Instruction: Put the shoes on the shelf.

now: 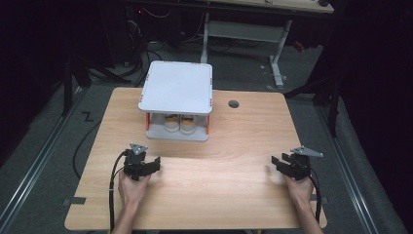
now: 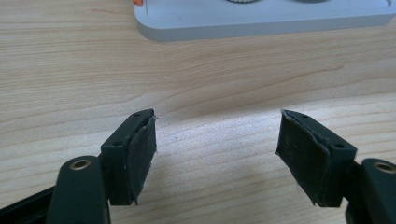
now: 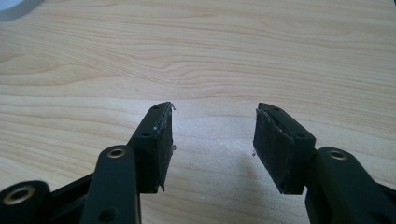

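Both spread tongs, left (image 2: 217,144) and right (image 3: 212,140), frame bare table (image 3: 210,56); high view adds shoes (image 1: 179,123).

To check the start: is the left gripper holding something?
No, the left gripper has open jaws with only bare wooden table between them.

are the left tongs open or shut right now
Open. In the left gripper view the left tongs stand with jaws wide apart, bare wooden table showing between the pads, nothing held.

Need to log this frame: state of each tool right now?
Left tool: open, holding nothing, bare table between its pads.
Right tool: open, holding nothing, over the table.
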A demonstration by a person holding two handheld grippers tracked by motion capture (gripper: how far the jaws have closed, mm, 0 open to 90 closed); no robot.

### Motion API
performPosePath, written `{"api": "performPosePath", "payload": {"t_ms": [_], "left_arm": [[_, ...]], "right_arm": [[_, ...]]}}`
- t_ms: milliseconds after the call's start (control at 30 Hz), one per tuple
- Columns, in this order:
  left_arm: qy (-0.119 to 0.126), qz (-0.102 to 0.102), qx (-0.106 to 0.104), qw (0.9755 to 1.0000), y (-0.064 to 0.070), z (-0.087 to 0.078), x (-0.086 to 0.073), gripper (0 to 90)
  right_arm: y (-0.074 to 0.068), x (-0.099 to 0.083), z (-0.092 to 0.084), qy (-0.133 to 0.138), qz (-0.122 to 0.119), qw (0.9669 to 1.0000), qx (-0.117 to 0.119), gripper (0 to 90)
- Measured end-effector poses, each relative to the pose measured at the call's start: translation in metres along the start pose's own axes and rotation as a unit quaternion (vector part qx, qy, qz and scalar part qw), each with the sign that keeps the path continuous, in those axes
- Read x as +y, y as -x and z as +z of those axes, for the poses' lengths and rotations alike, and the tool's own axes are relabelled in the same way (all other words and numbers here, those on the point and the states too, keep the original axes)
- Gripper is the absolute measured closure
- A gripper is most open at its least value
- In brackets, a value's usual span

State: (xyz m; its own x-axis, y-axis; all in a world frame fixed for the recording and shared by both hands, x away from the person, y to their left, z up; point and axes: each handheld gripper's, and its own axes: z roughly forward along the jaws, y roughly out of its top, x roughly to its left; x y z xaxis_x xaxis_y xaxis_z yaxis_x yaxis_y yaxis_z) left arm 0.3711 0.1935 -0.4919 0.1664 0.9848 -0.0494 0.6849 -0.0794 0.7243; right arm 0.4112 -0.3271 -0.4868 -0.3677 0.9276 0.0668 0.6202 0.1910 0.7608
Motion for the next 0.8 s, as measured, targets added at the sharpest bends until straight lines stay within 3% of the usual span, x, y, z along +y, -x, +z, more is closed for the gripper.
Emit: {"api": "performPosePath", "payload": {"t_ms": [167, 267, 333, 367, 533, 800], "left_arm": [[-0.003, -0.002, 0.011, 0.9999, -0.001, 0.005, 0.0, 28.6], [-0.004, -0.001, 0.017, 0.9998, -0.001, 0.009, -0.001, 28.6], [-0.009, 0.002, 0.021, 0.9997, -0.001, 0.012, -0.002, 28.6], [-0.004, 0.01, 0.027, 0.9996, 0.001, 0.013, -0.002, 28.4], [0.011, 0.012, 0.025, 0.9996, 0.001, 0.015, -0.005, 26.9], [0.011, 0.012, 0.024, 0.9996, 0.001, 0.015, -0.006, 26.6]], "right_arm": [[0.001, -0.004, 0.006, -0.01, 0.002, 0.9999, -0.011, 46.7], [-0.001, -0.006, 0.011, -0.024, -0.01, 0.9994, -0.024, 45.9], [-0.004, -0.008, 0.012, -0.019, -0.026, 0.9988, -0.036, 45.9], [-0.004, -0.008, 0.012, -0.019, -0.026, 0.9988, -0.036, 45.6], [-0.004, -0.007, 0.013, -0.02, -0.021, 0.9988, -0.038, 42.7], [-0.004, -0.007, 0.013, -0.021, -0.022, 0.9989, -0.036, 41.6]]}}
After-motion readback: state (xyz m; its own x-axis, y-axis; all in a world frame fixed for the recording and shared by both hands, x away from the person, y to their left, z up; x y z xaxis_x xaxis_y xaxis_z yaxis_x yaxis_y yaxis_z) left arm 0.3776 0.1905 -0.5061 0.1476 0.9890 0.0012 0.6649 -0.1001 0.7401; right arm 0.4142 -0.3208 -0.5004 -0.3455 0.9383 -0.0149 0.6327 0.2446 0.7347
